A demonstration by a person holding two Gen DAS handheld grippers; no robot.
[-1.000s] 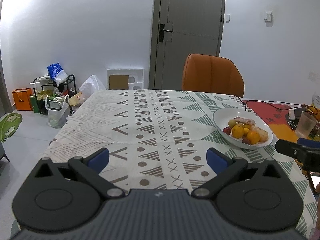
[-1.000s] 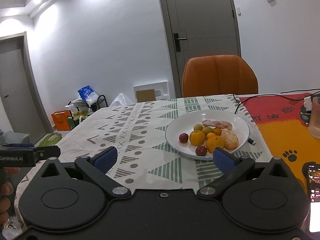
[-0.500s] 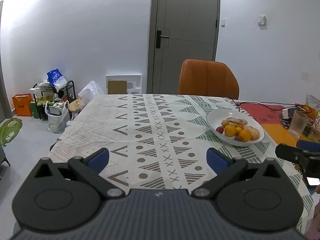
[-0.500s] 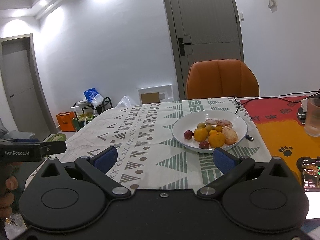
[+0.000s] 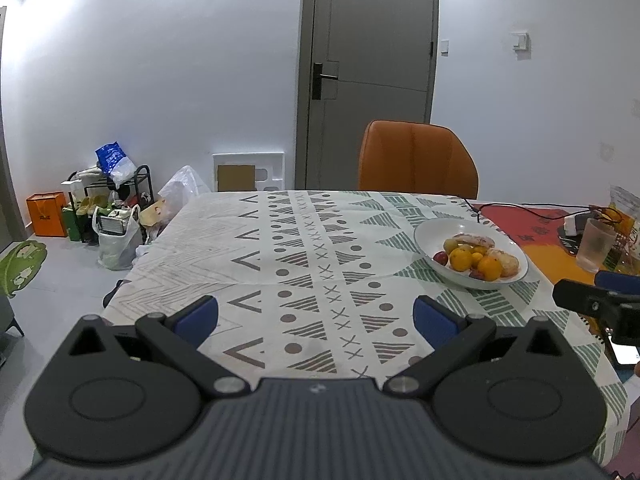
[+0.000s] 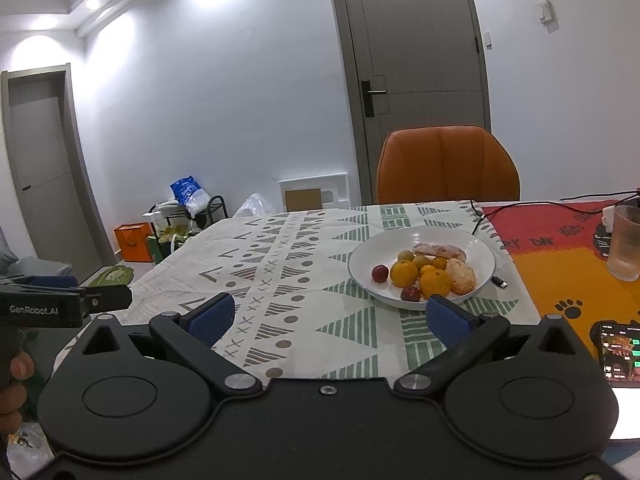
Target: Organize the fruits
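Note:
A white plate (image 6: 476, 246) on the patterned tablecloth holds several fruits: oranges (image 6: 404, 273), a peeled orange (image 6: 461, 276), red plums (image 6: 380, 273) and a pale oblong piece (image 6: 439, 251). The plate also shows in the left wrist view (image 5: 428, 230), at the right. My right gripper (image 6: 326, 318) is open and empty, just short of the plate's near rim. My left gripper (image 5: 316, 314) is open and empty over the cloth, left of the plate. Each gripper shows at the edge of the other's view.
An orange chair (image 6: 448, 164) stands at the table's far side. A red and orange mat (image 6: 568, 252) on the right carries a plastic cup (image 6: 625, 242), cables and a phone (image 6: 618, 350). Bags and a rack (image 5: 104, 204) sit on the floor at left.
Both grippers have drawn back and risen a little from the table; the plate now looks farther off in both views. The jaws stay open.

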